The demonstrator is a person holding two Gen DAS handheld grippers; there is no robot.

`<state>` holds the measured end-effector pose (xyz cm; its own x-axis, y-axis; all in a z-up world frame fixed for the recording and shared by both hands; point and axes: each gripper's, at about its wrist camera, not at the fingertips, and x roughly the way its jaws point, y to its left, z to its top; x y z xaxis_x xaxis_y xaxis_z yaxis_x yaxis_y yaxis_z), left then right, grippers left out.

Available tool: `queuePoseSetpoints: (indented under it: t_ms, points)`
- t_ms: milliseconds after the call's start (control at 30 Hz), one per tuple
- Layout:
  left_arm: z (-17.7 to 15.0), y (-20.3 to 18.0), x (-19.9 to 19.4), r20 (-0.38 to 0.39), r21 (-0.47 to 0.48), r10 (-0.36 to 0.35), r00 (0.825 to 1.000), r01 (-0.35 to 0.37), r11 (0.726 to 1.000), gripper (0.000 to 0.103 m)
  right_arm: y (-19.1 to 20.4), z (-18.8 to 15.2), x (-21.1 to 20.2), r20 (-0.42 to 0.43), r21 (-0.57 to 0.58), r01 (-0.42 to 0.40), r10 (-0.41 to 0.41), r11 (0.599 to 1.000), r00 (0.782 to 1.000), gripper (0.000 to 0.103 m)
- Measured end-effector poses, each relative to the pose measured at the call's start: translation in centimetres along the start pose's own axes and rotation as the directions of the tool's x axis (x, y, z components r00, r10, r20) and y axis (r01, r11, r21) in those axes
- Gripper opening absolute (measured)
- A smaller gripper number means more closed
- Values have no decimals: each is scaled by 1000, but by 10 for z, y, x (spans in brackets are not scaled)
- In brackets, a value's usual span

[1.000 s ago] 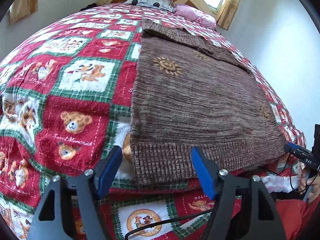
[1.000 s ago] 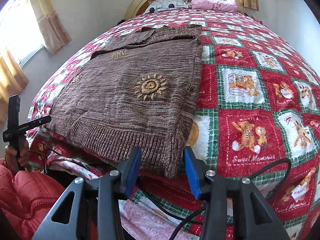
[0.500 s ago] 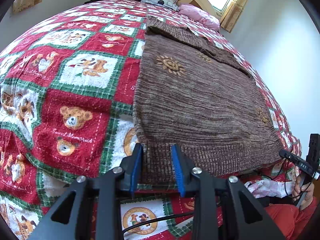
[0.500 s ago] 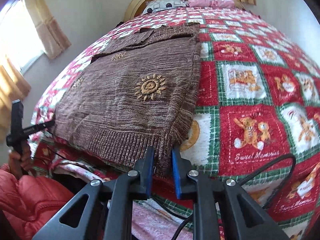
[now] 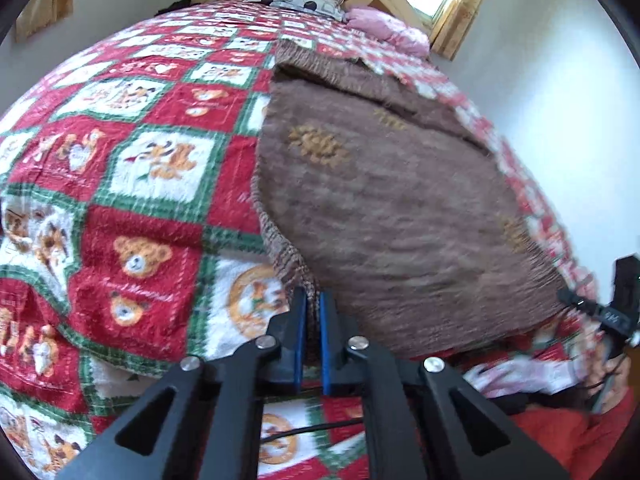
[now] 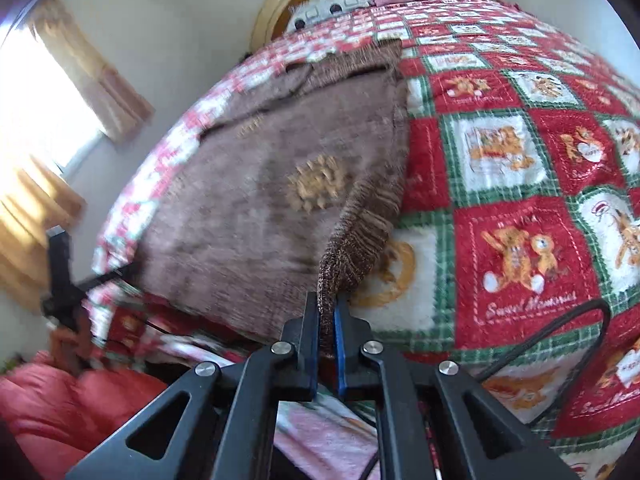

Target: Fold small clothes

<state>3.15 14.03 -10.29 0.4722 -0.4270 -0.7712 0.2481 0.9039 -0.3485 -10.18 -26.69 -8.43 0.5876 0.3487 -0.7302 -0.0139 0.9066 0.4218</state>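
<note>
A brown knitted sweater (image 5: pixel 392 200) with tan sun patterns lies spread on the bed. My left gripper (image 5: pixel 313 300) is shut on its near left hem corner, which is lifted off the quilt. In the right wrist view the same sweater (image 6: pixel 256 200) fills the middle, and my right gripper (image 6: pixel 327 307) is shut on its near right hem corner, the ribbed edge pulled up into a peak. Both views are blurred by motion. The other gripper shows small at each view's outer edge.
A red, green and white teddy-bear quilt (image 5: pixel 132 220) covers the bed. Pillows (image 5: pixel 304 0) lie by the headboard. A person's red sleeve (image 6: pixel 60 408) is at the near edge. A black cable (image 6: pixel 560 336) loops over the quilt. Curtained windows stand on both sides.
Both grippers went from open around the hem to shut on its corners. The corners have since risen off the quilt, bunching the sweater's near edge.
</note>
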Motion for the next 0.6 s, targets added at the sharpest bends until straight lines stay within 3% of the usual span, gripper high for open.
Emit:
queuePoseSetpoints:
  t_ms: [167, 367, 500, 600]
  points:
    - [28, -11, -10, 53, 10, 3, 999, -4, 1000, 6, 2, 29, -18, 56, 49, -107, 104, 993, 993, 6]
    - [85, -19, 6, 113, 10, 41, 993, -43, 999, 6, -9, 86, -12, 129, 143, -172, 154, 975, 980, 6]
    - [128, -5, 36, 106, -47, 79, 991, -74, 996, 6, -27, 128, 11, 152, 222, -166, 134, 961, 979, 6]
    - [147, -4, 50, 108, -36, 131, 985, -128, 991, 6, -44, 151, 38, 146, 284, -157, 119, 946, 982, 6]
